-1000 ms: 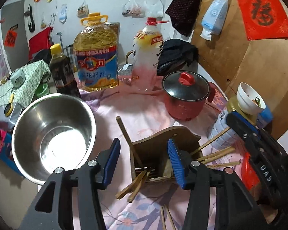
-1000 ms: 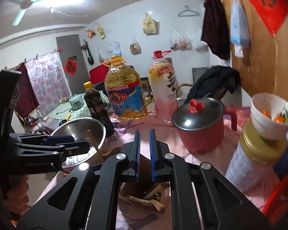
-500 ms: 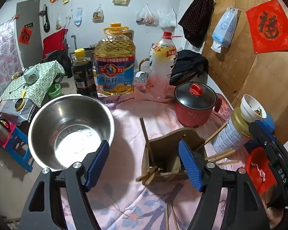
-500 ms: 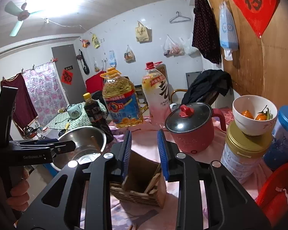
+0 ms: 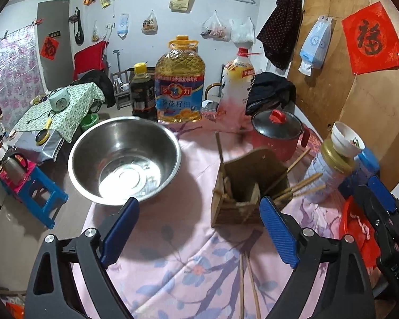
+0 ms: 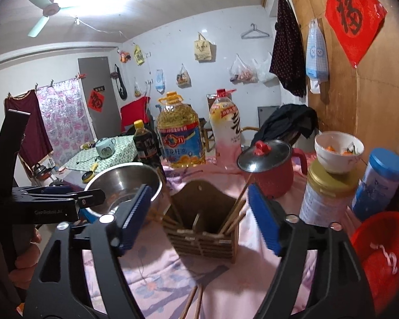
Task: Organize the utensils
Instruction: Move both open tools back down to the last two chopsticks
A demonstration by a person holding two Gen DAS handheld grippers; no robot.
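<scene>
A wooden utensil holder point(image 5: 239, 186) stands upright on the pink flowered cloth, with several chopsticks point(image 5: 298, 186) leaning out of it; it also shows in the right wrist view point(image 6: 204, 226). Two more chopsticks point(image 5: 246, 287) lie on the cloth in front of it, also visible low in the right wrist view point(image 6: 194, 303). My left gripper point(image 5: 199, 234) is open and empty, above and in front of the holder. My right gripper point(image 6: 199, 218) is open and empty, just in front of the holder.
A steel bowl point(image 5: 125, 159) sits left of the holder. Behind stand an oil jug point(image 5: 179, 85), a dark bottle point(image 5: 142, 93), a pale bottle point(image 5: 238, 85) and a red pot point(image 5: 276, 135). A tin with a white bowl point(image 5: 332, 164) and a red basket point(image 6: 383, 255) are at the right.
Both grippers have opened wide and pulled back and up from the holder. The holder, which lay tilted between the left jaws, now stands upright on the cloth.
</scene>
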